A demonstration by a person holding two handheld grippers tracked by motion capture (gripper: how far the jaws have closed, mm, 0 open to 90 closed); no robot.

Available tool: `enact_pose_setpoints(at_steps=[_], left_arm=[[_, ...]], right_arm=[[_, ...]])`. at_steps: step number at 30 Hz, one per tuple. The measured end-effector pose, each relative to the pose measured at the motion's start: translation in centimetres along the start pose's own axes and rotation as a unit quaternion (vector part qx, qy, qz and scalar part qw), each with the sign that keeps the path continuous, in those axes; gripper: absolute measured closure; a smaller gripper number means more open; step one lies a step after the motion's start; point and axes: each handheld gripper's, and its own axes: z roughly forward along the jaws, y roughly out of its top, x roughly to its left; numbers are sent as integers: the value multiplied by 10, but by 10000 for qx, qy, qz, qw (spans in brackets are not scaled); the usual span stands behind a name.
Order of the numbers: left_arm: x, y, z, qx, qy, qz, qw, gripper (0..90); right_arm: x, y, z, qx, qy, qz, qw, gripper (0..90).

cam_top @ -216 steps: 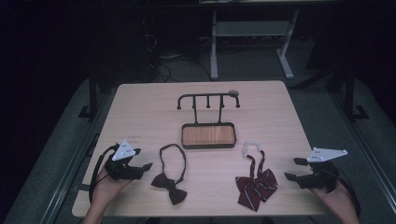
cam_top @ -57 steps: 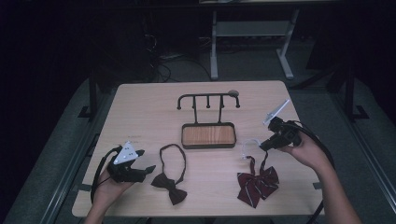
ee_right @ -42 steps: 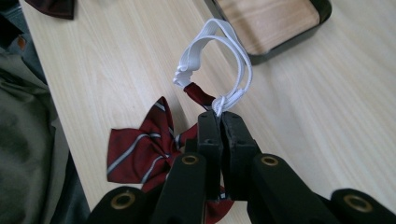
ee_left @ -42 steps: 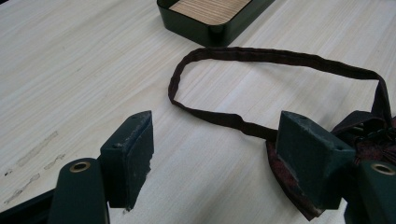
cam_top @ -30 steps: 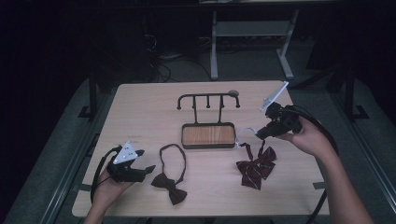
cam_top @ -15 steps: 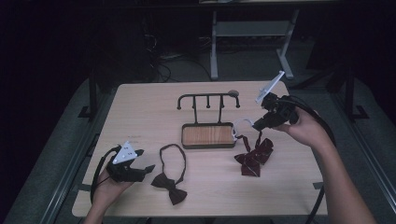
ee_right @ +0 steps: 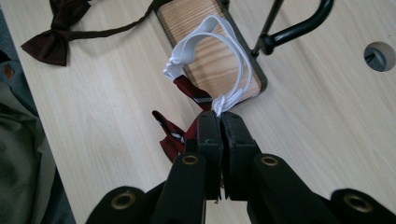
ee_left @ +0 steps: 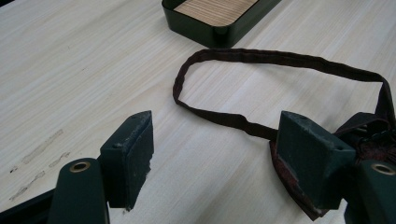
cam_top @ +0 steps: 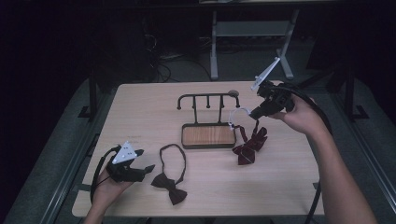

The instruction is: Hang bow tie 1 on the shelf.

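Nearest, left gripper (cam_top: 148,168) rests on the table (cam_top: 140,112), jaws apart, dark bow tie (cam_top: 169,186) just beside its tips. Beyond, the stand's wood tray (cam_top: 208,136) has nothing resting in it. Right of the tray, right gripper (cam_top: 252,113) is raised, jaws clamped on the white strap (ee_right: 205,42) of the red bow tie (cam_top: 249,145), which hangs below the fingertips, touching the table.

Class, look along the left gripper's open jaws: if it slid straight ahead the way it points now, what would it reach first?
Most likely the dark bow tie's strap, looped across the table just ahead of the left gripper; beyond it is the black stand's tray. Depth is uncertain.
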Motion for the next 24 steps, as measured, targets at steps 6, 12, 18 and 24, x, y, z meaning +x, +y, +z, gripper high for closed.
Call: enact_pose_setpoints(at_steps=[6,12,18,24], left_arm=[[0,0,0,-3,-8,6,10000,277],[0,0,0,-17,-16,5,10000,277],[-1,0,0,-26,-23,-8,10000,277],[-1,0,1,-8,-26,17,10000,277]], right_arm=[[-5,10,-2,33,-51,33,10000,868],[-14,17,0,85,-124,119,9998,868],[-23,19,4,124,-141,253,9995,867],[-32,19,4,79,-192,375,9991,867]])
